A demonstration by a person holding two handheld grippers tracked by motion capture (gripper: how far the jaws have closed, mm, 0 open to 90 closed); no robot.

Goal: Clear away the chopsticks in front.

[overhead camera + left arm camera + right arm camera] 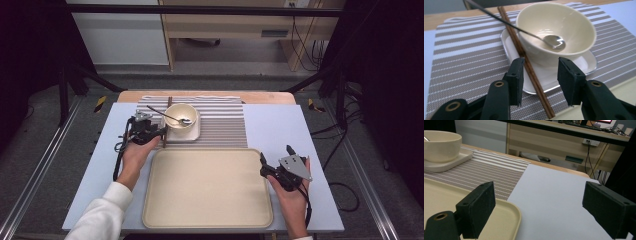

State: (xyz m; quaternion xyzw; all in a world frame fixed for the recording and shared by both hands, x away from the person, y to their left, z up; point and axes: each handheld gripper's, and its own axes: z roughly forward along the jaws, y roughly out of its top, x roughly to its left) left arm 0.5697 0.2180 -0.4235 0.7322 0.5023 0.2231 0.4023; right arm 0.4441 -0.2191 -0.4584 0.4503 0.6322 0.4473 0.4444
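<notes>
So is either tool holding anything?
No. The left tool straddles the chopsticks near their middle without pinching them; the right tool is open.

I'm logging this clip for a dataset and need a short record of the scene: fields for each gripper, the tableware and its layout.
left gripper: jaws part open, around the chopsticks at the saucer's edge, pads not yet pressing
right gripper: open, nothing between the jaws, beside the tray's right edge
bowl: cream, on a square saucer, spoon resting inside
placemat: striped, under the saucer
tray: cream, nothing on it, nearest the person
</notes>
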